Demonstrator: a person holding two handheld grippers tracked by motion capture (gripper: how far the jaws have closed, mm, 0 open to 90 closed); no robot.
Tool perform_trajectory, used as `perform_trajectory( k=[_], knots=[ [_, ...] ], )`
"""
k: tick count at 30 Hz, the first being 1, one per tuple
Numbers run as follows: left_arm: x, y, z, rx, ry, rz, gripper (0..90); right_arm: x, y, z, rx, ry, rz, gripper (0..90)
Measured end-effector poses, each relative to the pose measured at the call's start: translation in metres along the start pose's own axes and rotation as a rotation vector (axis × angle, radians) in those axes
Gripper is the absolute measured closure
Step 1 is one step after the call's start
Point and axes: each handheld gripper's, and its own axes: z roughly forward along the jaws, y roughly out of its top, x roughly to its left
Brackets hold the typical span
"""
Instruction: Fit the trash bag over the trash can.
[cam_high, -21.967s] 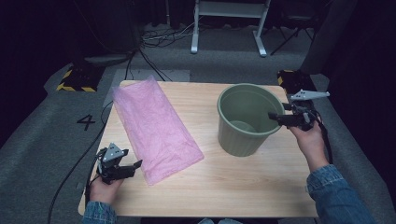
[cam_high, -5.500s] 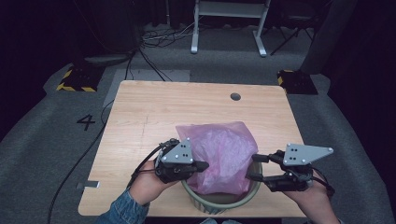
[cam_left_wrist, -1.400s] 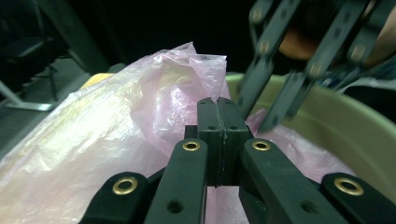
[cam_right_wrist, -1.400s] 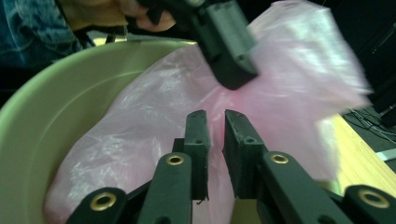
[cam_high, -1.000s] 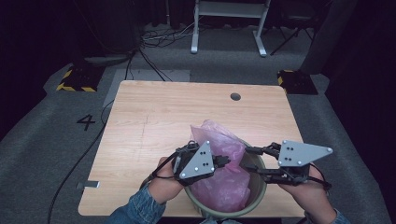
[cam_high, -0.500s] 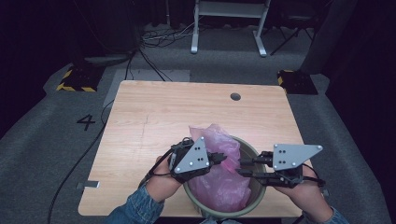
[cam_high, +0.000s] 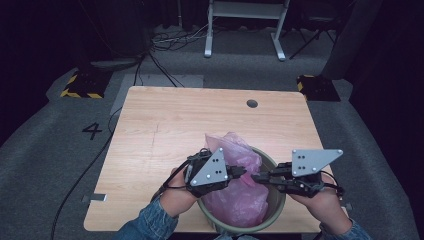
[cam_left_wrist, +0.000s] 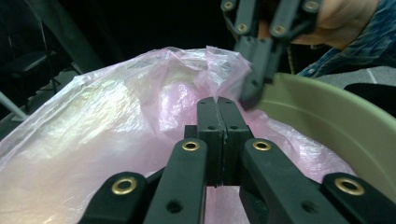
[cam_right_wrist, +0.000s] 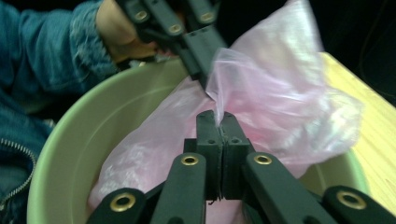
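A pale green bucket (cam_high: 235, 231) stands at the table's near edge with a pink plastic bag (cam_high: 235, 200) stuffed into it; the bag's top bulges over the far rim. Both grippers hover over the bucket's mouth, tips almost meeting. My left gripper (cam_high: 242, 171) is shut, and the film gathers at its tip (cam_right_wrist: 205, 77). My right gripper (cam_high: 256, 176) has just been closing and now pinches a fold of the bag (cam_right_wrist: 280, 93) between its pads (cam_right_wrist: 218, 114). In the left gripper view my shut jaws (cam_left_wrist: 217, 100) lie against the bag (cam_left_wrist: 116, 116), beside the bucket wall (cam_left_wrist: 336, 121).
The wooden table (cam_high: 165, 130) stretches away beyond the bucket, with a round cable hole (cam_high: 252, 103) near its far right. On the grey floor are a painted "4" (cam_high: 92, 131), loose cables and a white stand (cam_high: 245, 25) at the back.
My right gripper's jaws have closed on the bag's film, and it has shifted left toward the left gripper. The bag has sunk a little lower in the bucket.
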Motion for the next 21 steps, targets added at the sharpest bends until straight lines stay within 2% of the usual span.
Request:
perform_trajectory(
  k=[2,4,10,16,21],
  knots=[
    [-0.002,0.001,0.0,-0.002,0.002,0.005,89.8,0.0,-0.001,-0.003,-0.015,-0.013,0.014,89.7],
    [-0.002,0.002,0.0,-0.003,0.002,0.011,89.8,0.001,-0.001,-0.004,-0.017,-0.023,0.007,89.7],
    [-0.001,0.001,-0.001,-0.004,-0.002,0.001,90.0,0.002,-0.001,-0.013,-0.044,-0.045,0.009,89.6],
    [0.0,-0.001,-0.001,-0.006,0.001,-0.012,90.0,-0.001,-0.004,-0.023,-0.07,-0.065,0.035,89.9],
    [-0.001,-0.001,-0.003,-0.011,0.013,-0.016,90.0,0.001,-0.005,-0.026,-0.078,-0.075,0.034,90.0]
  ],
)
